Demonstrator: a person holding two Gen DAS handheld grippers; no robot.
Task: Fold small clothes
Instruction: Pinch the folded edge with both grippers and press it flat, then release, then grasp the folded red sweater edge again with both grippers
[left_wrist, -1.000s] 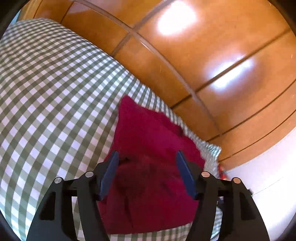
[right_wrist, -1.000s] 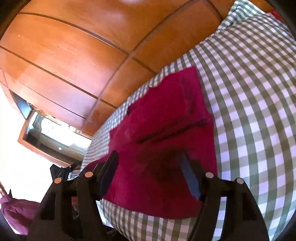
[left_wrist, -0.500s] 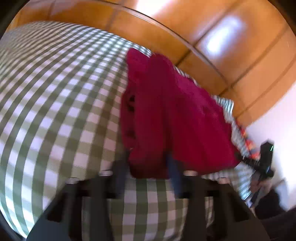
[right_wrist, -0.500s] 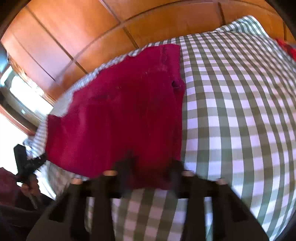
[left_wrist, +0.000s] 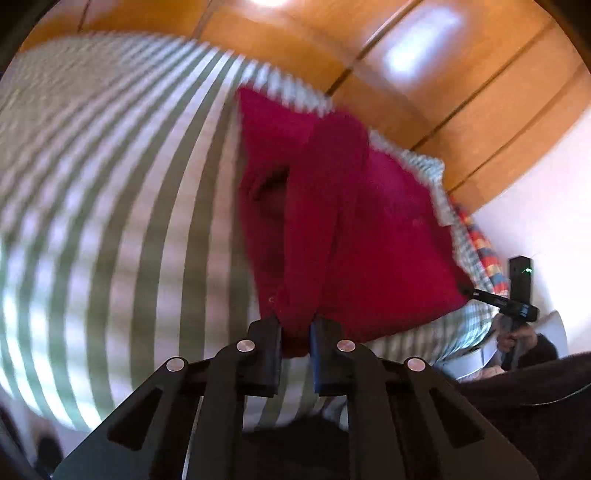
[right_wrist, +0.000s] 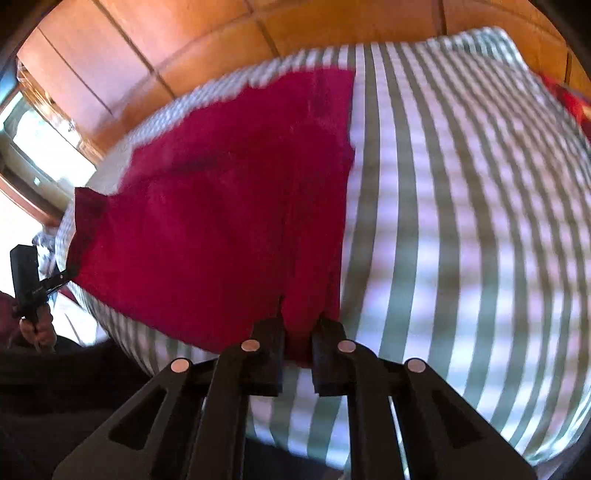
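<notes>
A dark red garment (left_wrist: 351, 229) lies on a green-and-white checked cloth (left_wrist: 110, 206). My left gripper (left_wrist: 295, 345) is shut on the garment's near left corner, which bunches up between the fingers. In the right wrist view my right gripper (right_wrist: 298, 343) is shut on the garment's (right_wrist: 229, 206) near right corner. Each view shows the other gripper at the garment's far corner: the right gripper (left_wrist: 480, 295) in the left wrist view, the left gripper (right_wrist: 62, 277) in the right wrist view. Both views are motion-blurred.
Orange wooden panelled doors (left_wrist: 443, 74) stand behind the checked surface (right_wrist: 461, 221). A multicoloured fabric (left_wrist: 484, 254) shows at the surface's right edge in the left wrist view. A bright window (right_wrist: 33, 147) is at the left of the right wrist view.
Both grippers went from open over the garment to shut on its near corners. Both have pulled back toward the near edge, and the garment is stretched between them.
</notes>
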